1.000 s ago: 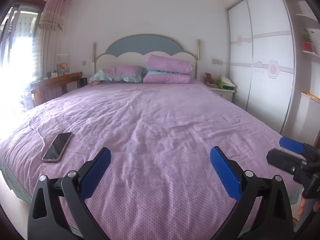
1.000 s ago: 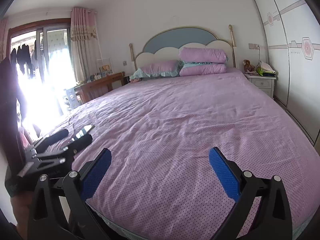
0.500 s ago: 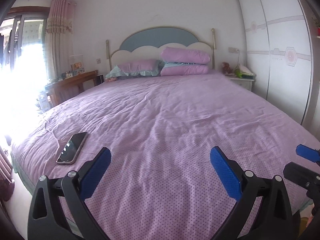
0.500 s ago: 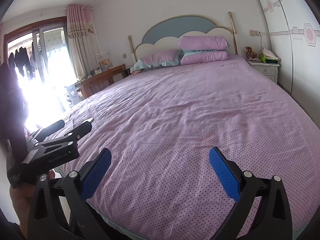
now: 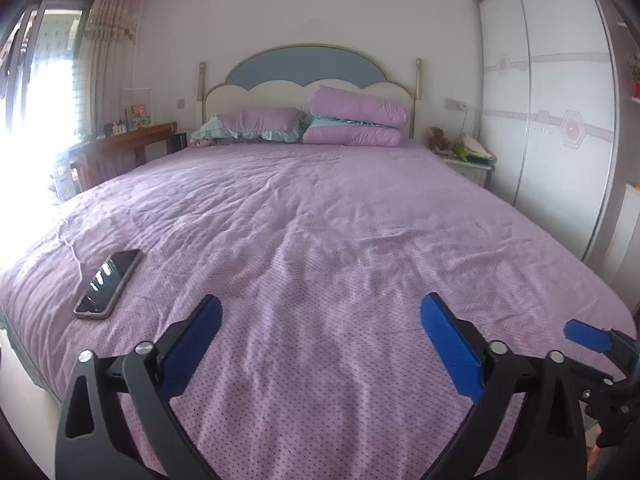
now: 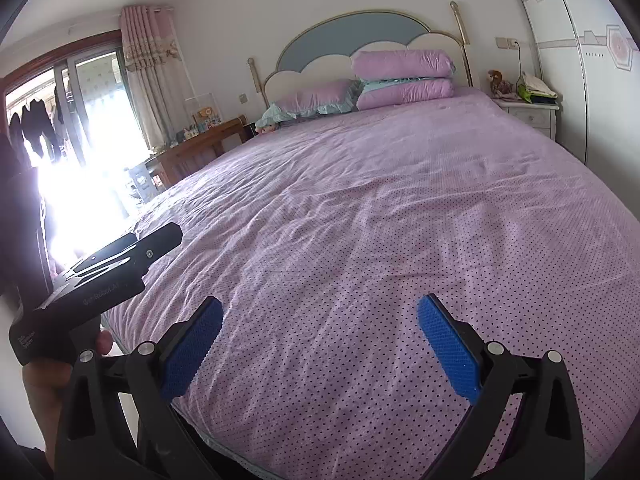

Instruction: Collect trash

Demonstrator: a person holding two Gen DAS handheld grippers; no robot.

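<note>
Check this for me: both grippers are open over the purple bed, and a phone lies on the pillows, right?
Not quite. The phone lies on the bedspread near the bed's foot, far from the pillows, as the left wrist view shows. Both the left gripper and right gripper are open.

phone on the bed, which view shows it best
The left wrist view. There the phone lies flat and whole on the purple bedspread, screen up, ahead and to the left of the open left gripper. In the right wrist view the left gripper's body covers that spot, so the phone cannot be made out.
</note>
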